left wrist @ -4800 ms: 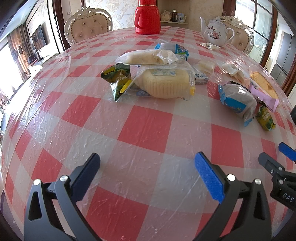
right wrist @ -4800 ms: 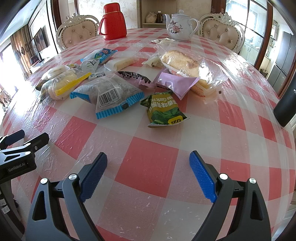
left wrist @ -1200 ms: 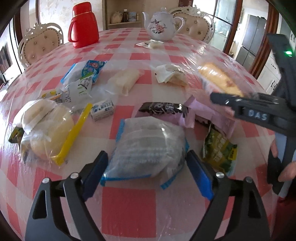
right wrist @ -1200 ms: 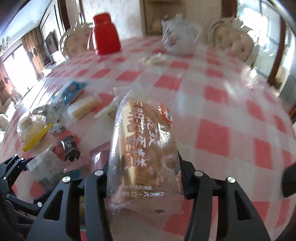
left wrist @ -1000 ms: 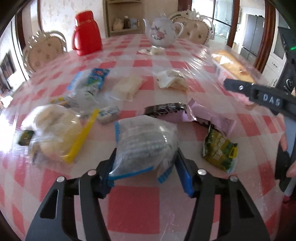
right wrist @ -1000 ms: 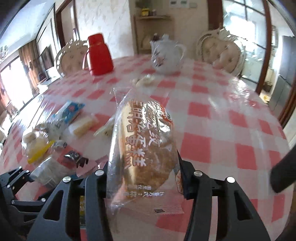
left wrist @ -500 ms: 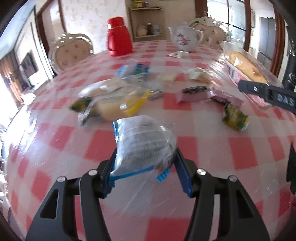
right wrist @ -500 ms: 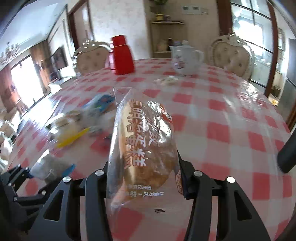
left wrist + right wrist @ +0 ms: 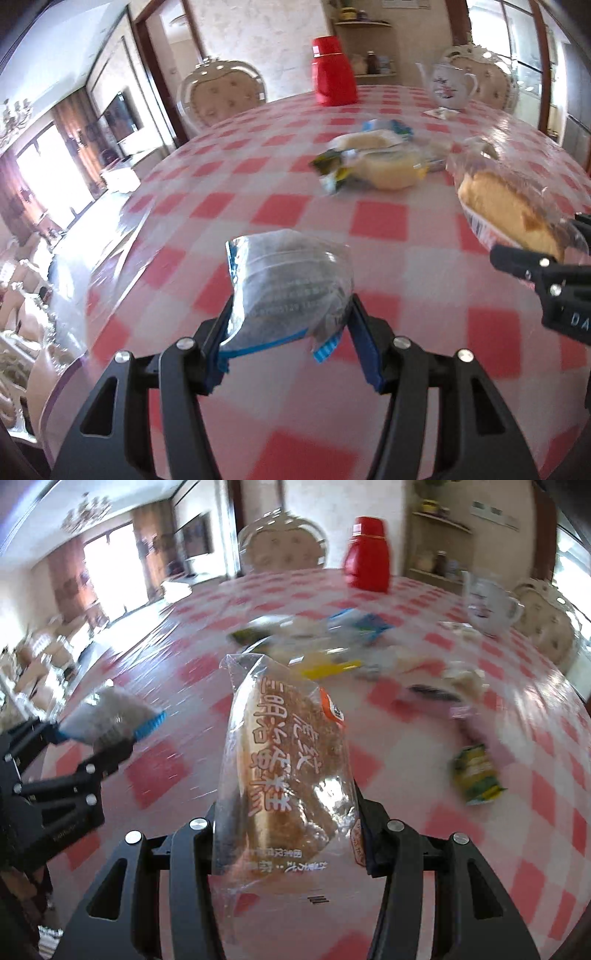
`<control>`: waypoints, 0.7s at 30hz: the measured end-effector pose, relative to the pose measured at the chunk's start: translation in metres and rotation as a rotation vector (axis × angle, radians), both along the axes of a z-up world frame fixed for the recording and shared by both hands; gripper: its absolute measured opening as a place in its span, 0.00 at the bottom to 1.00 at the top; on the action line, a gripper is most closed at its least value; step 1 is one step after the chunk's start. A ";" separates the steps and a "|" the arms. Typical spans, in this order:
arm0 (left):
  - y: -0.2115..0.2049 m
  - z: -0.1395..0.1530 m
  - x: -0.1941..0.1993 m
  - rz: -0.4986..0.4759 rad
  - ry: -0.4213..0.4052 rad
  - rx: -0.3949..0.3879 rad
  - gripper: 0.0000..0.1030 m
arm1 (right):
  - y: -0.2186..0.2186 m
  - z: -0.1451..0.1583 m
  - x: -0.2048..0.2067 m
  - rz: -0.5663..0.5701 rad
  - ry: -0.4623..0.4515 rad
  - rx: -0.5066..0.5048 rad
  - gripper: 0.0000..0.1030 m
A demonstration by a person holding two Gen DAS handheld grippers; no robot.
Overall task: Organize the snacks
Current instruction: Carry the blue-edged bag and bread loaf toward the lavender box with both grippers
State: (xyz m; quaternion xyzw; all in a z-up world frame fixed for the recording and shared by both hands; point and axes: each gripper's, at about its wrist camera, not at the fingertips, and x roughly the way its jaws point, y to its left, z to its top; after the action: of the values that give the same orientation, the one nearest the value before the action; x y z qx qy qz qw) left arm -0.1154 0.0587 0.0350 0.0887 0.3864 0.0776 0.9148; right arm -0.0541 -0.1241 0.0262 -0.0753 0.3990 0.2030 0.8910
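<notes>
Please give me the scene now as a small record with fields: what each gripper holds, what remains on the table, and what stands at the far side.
left gripper: shut on blue-edged bag, lifted above table
right gripper: shut on bread bag, lifted
table: red-and-white check cloth
left on table: snack pile, green packet
far side: red flask, teapot

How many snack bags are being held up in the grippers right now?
2. The left gripper is shut on the blue-edged bag, and the right gripper is shut on the bread bag. Other snacks lie on the table.
</notes>
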 end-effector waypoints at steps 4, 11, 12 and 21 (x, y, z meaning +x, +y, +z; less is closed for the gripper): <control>0.032 0.001 -0.018 0.059 0.006 -0.005 0.56 | 0.032 -0.001 -0.012 0.071 0.006 -0.018 0.48; 0.069 0.004 -0.039 0.127 0.000 -0.023 0.56 | 0.076 0.005 -0.023 0.152 -0.009 -0.028 0.48; 0.073 0.005 -0.042 0.133 -0.003 -0.024 0.56 | 0.081 0.006 -0.023 0.158 -0.011 -0.030 0.48; 0.110 0.013 -0.070 0.229 -0.025 -0.029 0.56 | 0.131 0.014 -0.042 0.258 -0.033 -0.039 0.48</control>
State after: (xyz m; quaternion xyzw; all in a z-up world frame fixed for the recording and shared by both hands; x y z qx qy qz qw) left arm -0.1856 0.1686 0.0477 0.0298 0.3837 0.1770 0.9058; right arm -0.0958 0.0069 0.0397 -0.1467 0.3751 0.3070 0.8623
